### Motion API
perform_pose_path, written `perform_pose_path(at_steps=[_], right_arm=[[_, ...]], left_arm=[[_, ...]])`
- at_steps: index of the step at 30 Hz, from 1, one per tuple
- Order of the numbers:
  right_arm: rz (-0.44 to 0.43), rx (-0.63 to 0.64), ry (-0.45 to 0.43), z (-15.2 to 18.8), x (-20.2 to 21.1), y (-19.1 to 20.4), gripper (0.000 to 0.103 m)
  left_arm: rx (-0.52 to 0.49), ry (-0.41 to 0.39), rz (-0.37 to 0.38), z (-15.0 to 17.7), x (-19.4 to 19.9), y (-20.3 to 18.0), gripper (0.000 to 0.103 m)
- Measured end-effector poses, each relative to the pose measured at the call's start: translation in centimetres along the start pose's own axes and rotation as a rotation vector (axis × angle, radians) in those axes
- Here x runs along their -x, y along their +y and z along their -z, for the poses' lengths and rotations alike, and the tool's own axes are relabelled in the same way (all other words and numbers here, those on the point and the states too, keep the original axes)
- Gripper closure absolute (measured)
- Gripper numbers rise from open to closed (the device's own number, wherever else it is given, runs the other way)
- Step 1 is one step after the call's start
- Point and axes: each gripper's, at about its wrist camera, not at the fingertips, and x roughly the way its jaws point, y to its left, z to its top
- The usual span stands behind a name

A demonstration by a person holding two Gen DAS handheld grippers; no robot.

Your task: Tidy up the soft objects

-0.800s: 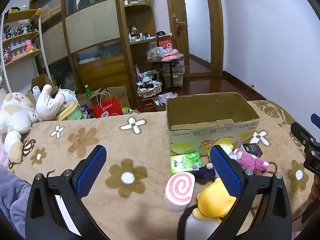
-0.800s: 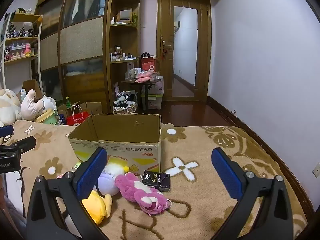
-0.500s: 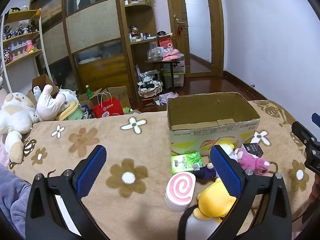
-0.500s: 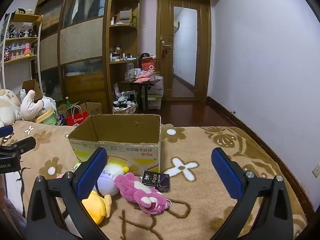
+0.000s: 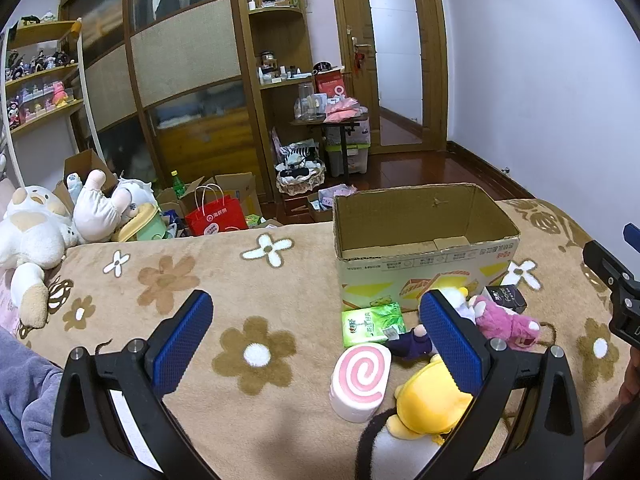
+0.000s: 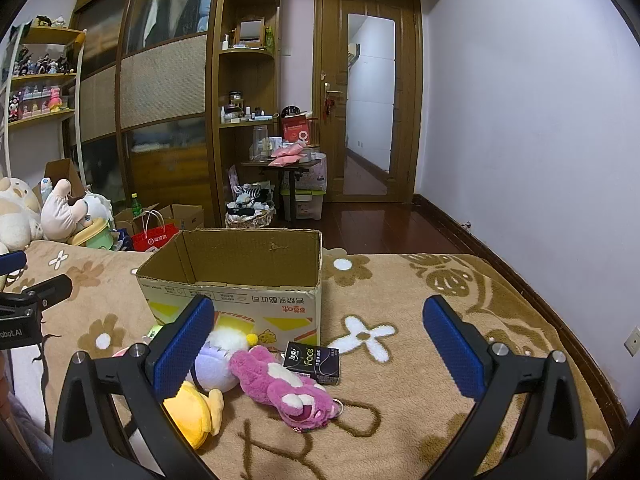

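Note:
An open cardboard box (image 5: 424, 236) (image 6: 236, 276) stands on the flowered brown blanket. In front of it lie a pink swirl roll plush (image 5: 362, 380), a yellow plush (image 5: 432, 404) (image 6: 196, 412), a pink bear plush (image 5: 506, 322) (image 6: 284, 384), a white-and-purple plush (image 6: 218, 360), a green tissue pack (image 5: 372, 322) and a black pack (image 6: 314, 362). My left gripper (image 5: 316, 338) is open and empty above the blanket, left of the toys. My right gripper (image 6: 320, 342) is open and empty above the pink bear and black pack.
Big white plush toys (image 5: 36, 236) lie at the blanket's far left edge. Beyond the bed are a red paper bag (image 5: 216, 220), boxes, a wardrobe with shelves, a small cluttered table (image 5: 328, 120) and a door. A wall runs along the right.

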Motion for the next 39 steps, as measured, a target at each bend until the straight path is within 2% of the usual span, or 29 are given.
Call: perform_pose_path(at_steps=[39], right_arm=[[0.002,0.004,-0.003,0.04,-0.01,0.17,0.000]], left_arm=[[-0.004,0.005,-0.001,0.00,-0.15,-0.19,0.001]])
